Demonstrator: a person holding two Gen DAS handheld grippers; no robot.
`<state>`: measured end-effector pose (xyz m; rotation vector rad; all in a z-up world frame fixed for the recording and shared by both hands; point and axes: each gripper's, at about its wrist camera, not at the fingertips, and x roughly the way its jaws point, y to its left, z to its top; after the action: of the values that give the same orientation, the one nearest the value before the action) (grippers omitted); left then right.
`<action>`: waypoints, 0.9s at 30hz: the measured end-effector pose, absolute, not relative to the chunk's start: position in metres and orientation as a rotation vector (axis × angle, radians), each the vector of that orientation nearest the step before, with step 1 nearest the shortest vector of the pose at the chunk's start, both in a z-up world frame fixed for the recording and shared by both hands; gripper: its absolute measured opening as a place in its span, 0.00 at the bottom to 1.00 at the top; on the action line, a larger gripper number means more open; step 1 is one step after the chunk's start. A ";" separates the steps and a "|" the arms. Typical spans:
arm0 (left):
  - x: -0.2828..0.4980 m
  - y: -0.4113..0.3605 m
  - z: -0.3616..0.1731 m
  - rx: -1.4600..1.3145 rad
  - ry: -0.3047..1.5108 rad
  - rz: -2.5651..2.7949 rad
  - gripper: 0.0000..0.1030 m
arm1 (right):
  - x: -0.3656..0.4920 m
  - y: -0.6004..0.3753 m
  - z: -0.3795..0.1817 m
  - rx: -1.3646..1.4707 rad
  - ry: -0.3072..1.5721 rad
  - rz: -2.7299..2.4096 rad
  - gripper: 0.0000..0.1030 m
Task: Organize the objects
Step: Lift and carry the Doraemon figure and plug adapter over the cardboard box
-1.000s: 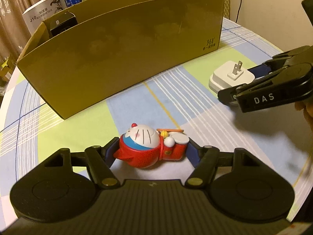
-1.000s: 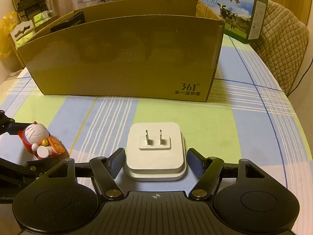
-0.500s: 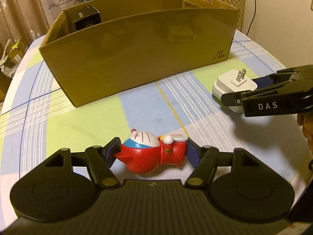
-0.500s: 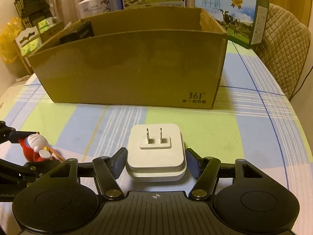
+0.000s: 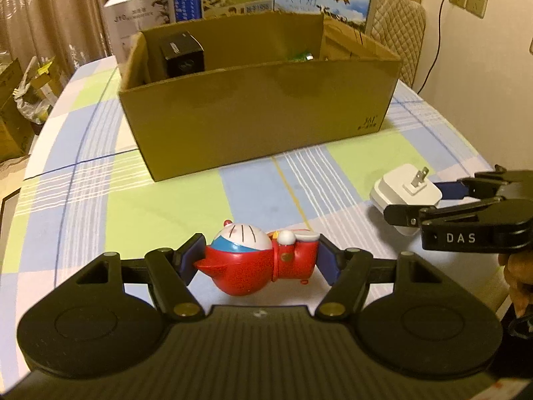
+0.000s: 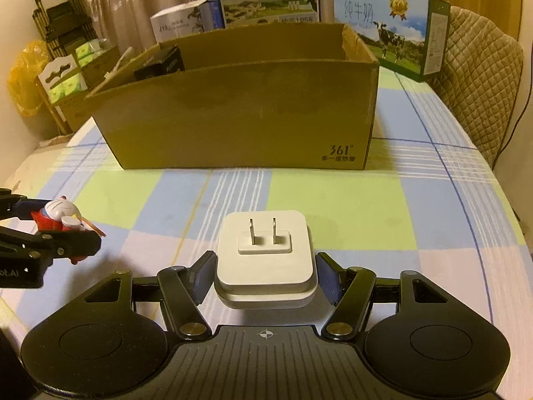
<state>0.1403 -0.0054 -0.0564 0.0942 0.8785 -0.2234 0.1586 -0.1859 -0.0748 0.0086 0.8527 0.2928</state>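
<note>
left hand-held gripper (image 5: 260,260): grips toy (image 5: 263,260) before box (image 5: 260,123) | right hand-held gripper (image 6: 265,275): grips charger (image 6: 265,260) before box

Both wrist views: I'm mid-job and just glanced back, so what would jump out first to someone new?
The red and white cartoon figure lies sideways, clamped between the left gripper's pads, low in the left wrist view. The white plug adapter, prongs up, sits gripped in the right gripper. Behind both, the open cardboard box fills the middle of the checked tablecloth, a black box in its left end.
</note>
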 end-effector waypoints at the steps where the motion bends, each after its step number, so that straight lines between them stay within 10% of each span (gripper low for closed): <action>1: 0.138 -0.005 -0.053 0.087 0.874 -0.221 0.64 | 0.156 -0.186 -0.072 0.011 0.846 0.296 0.59; 27: 0.092 -0.001 -0.004 0.002 0.821 -0.221 0.64 | 0.107 -0.185 -0.031 0.027 0.769 0.323 0.60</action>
<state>0.0925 -0.0010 -0.0041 0.0016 0.8209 -0.2215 0.1067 -0.1846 -0.0314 0.0270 0.7693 0.3228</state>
